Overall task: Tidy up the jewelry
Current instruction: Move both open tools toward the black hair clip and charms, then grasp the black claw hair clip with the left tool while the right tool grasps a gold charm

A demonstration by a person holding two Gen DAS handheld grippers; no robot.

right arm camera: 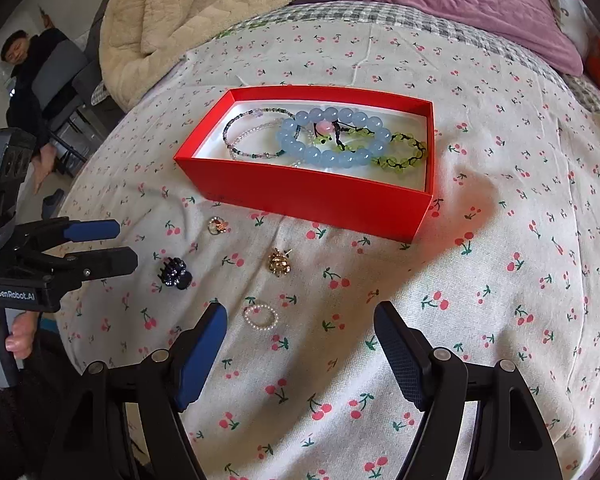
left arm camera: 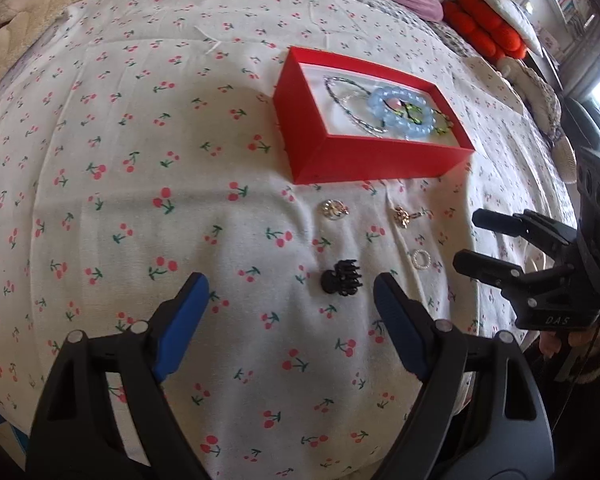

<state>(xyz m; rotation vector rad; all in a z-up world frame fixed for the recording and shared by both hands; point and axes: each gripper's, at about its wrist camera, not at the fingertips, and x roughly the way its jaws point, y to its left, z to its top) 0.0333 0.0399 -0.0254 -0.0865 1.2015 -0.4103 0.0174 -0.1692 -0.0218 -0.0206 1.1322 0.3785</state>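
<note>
A red box [left arm camera: 336, 162] [right arm camera: 320, 196] on the cherry-print sheet holds a blue bead bracelet [right arm camera: 332, 136], a green one [right arm camera: 400, 152] and thin bead strands [right arm camera: 252, 132]. In front of it lie a black hair claw [left arm camera: 341, 278] [right arm camera: 175, 273], a small sparkly ring [left arm camera: 334, 209] [right arm camera: 217, 225], a gold brooch [left arm camera: 402, 214] [right arm camera: 279, 263] and a pearl ring [left arm camera: 421, 259] [right arm camera: 261, 317]. My left gripper [left arm camera: 292, 284] [right arm camera: 116, 244] is open and empty, just behind the claw. My right gripper [right arm camera: 300, 316] [left arm camera: 466, 240] is open and empty, the pearl ring by its left finger.
A beige quilt [right arm camera: 172, 12] and purple blanket [right arm camera: 460, 4] lie at the bed's far end. Orange cushions [left arm camera: 484, 28] sit at the right. A person sits on a chair [right arm camera: 40, 80] left of the bed.
</note>
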